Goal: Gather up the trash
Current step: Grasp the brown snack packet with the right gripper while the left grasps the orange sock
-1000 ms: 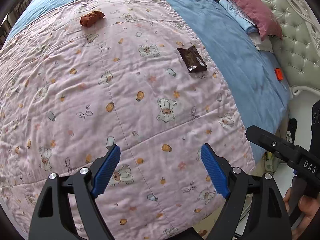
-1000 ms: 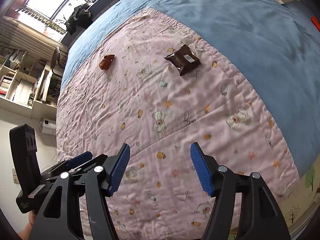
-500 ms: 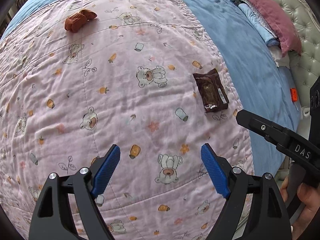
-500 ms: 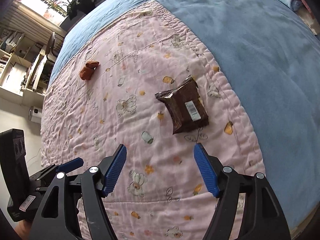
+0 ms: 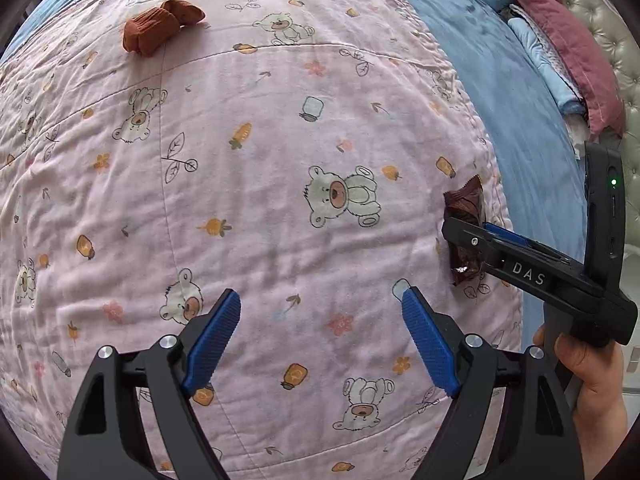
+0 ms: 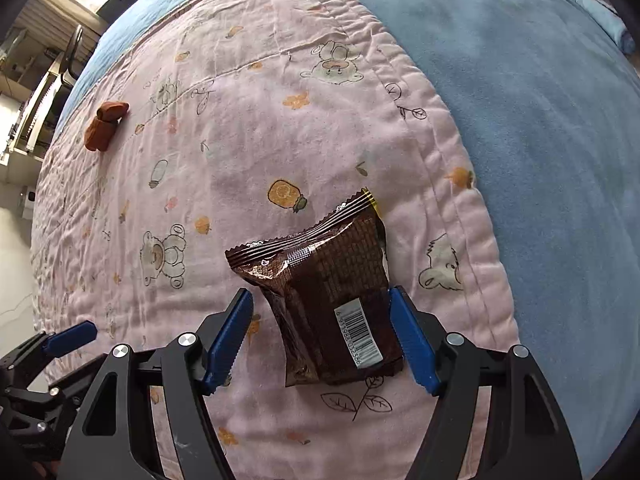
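A brown snack wrapper (image 6: 328, 292) with a barcode lies flat on the pink bear-print quilt (image 6: 240, 140). My right gripper (image 6: 320, 340) is open, its blue pads on either side of the wrapper's near end, the right pad touching or nearly touching its edge. In the left wrist view the wrapper (image 5: 464, 208) sits at the quilt's right edge, partly hidden by the right gripper (image 5: 496, 248). My left gripper (image 5: 320, 340) is open and empty over bare quilt. A rust-brown balled sock (image 5: 160, 30) lies far on the quilt; it also shows in the right wrist view (image 6: 105, 125).
A blue blanket (image 6: 520, 100) covers the bed to the right of the quilt. Pink and blue pillows (image 5: 560, 40) rest against a padded headboard (image 5: 608, 20). Shelves and a window (image 6: 40, 60) stand beyond the bed's left side.
Both grippers have moved forward over the quilt. The right gripper has come down around the brown wrapper, which now lies between its pads. Both stay open.
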Demonstrator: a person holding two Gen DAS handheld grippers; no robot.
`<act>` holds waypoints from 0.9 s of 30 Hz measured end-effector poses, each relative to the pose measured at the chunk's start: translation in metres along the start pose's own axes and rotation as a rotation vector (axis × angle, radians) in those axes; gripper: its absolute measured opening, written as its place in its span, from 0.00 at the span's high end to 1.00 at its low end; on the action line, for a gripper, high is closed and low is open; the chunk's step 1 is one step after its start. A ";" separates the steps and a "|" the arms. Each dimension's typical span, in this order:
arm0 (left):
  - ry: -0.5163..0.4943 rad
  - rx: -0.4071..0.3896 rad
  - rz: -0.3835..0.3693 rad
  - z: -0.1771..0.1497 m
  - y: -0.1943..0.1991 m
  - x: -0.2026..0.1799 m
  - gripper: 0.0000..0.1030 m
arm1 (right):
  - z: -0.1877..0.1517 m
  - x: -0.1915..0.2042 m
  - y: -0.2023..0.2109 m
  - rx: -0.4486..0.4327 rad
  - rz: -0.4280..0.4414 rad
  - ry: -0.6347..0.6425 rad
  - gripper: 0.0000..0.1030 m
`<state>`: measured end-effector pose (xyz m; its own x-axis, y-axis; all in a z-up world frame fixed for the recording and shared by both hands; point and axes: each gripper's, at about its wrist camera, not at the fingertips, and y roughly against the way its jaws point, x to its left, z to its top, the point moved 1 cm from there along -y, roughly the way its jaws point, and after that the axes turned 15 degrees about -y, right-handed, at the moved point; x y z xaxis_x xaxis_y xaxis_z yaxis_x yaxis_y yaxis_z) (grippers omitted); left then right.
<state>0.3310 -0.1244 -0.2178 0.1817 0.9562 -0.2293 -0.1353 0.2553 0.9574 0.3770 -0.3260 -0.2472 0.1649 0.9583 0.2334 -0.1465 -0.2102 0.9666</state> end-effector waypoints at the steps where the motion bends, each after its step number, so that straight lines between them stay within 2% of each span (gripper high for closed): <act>1: 0.000 0.001 0.004 0.002 -0.001 0.004 0.20 | 0.000 0.003 -0.001 -0.009 -0.009 0.009 0.40; 5: 0.018 0.001 0.025 0.008 -0.003 0.025 0.20 | 0.000 0.013 0.002 -0.025 0.036 0.013 0.62; 7: 0.024 -0.014 0.032 0.011 0.001 0.036 0.20 | 0.001 0.022 0.008 -0.034 0.089 -0.004 0.64; 12: 0.024 -0.037 0.076 0.025 0.007 0.068 0.20 | 0.006 0.062 0.013 -0.026 0.218 -0.010 0.66; 18: -0.034 -0.090 0.201 0.065 0.021 0.117 0.20 | 0.017 0.114 -0.002 0.014 0.343 -0.037 0.66; 22: -0.099 -0.117 0.276 0.109 0.027 0.149 0.20 | 0.024 0.141 -0.010 0.014 0.375 -0.042 0.66; 27: -0.211 -0.129 0.305 0.155 0.019 0.163 0.20 | 0.028 0.156 -0.018 0.024 0.383 -0.051 0.66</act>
<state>0.5091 0.0143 -0.2094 0.3085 0.9441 0.1161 -0.3329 -0.0072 0.9429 0.4331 -0.1780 -0.2252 0.1510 0.7988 0.5824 -0.1837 -0.5562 0.8105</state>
